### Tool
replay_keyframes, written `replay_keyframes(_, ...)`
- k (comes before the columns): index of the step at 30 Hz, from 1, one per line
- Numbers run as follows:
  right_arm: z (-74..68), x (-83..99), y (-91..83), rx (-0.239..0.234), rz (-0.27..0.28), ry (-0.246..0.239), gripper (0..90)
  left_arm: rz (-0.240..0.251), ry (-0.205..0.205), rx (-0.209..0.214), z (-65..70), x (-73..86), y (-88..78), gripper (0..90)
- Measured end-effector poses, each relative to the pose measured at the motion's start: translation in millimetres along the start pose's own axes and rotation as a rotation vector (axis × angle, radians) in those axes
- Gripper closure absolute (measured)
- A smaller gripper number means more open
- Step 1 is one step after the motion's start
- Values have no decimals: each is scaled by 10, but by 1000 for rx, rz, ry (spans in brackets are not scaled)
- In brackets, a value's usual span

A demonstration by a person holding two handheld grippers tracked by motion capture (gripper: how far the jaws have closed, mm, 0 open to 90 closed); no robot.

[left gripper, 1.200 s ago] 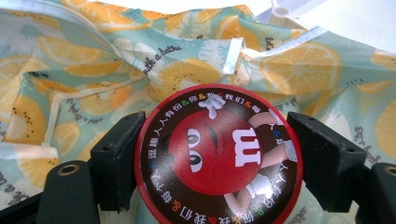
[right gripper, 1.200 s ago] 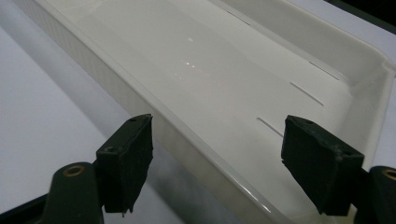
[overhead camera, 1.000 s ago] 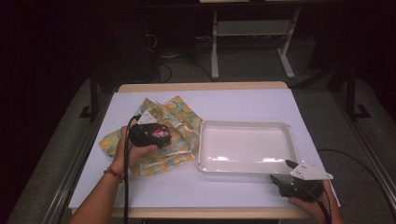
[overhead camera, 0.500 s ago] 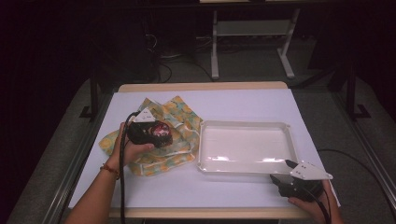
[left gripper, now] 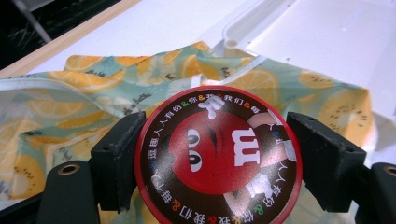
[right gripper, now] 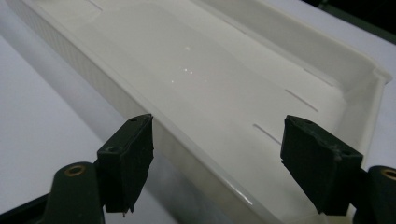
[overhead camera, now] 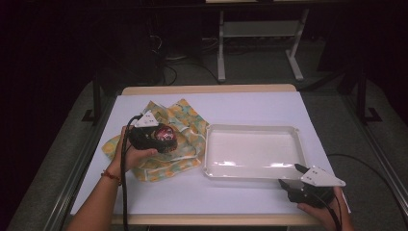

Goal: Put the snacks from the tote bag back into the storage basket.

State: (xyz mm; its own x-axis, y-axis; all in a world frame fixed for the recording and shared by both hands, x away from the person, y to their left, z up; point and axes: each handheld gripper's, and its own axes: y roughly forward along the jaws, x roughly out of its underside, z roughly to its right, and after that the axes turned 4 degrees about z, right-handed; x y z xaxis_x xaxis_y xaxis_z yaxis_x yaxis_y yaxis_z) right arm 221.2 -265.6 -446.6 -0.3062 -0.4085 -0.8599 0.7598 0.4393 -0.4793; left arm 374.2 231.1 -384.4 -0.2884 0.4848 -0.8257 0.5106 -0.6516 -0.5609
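My left tongs (left gripper: 212,163) clamp a red tin (left gripper: 217,158) over the cloth (left gripper: 70,102). I should carry it level into the tray (overhead camera: 255,130), beside the cloth. My right tongs (right gripper: 217,161) stand apart at the tray's near corner.

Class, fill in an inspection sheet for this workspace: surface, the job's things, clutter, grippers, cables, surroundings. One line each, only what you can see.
Surface: white table top with a wooden edge.
Job's things: round red tin held over the orange-print cloth; white tray stands right of the cloth, nothing in it.
Clutter: nothing seen.
Grippers: left gripper shut on the tin, fingers pressing its rim on both sides; right gripper open, jaws wide apart at the tray's near right corner.
Cables: one black cable runs along the left forearm; another loops over the floor to the right.
Surroundings: dark room, metal stand behind the table.
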Motion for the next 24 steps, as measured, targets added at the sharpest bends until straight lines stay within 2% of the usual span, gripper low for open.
replay_keyframes(4,16,-2,-20,11,17,14,249,7,13,-2,23,-25,-22,227)
replay_keyframes(11,14,-5,-21,13,19,11,249,20,25,13,70,-64,-40,227)
replay_keyframes(15,11,-10,-25,16,18,10,249,12,44,27,97,-93,-11,227)
replay_keyframes(18,5,-11,-19,15,13,11,249,16,40,50,106,-111,14,228)
replay_keyframes(24,16,-6,-20,15,16,14,249,20,52,62,119,-158,30,228)
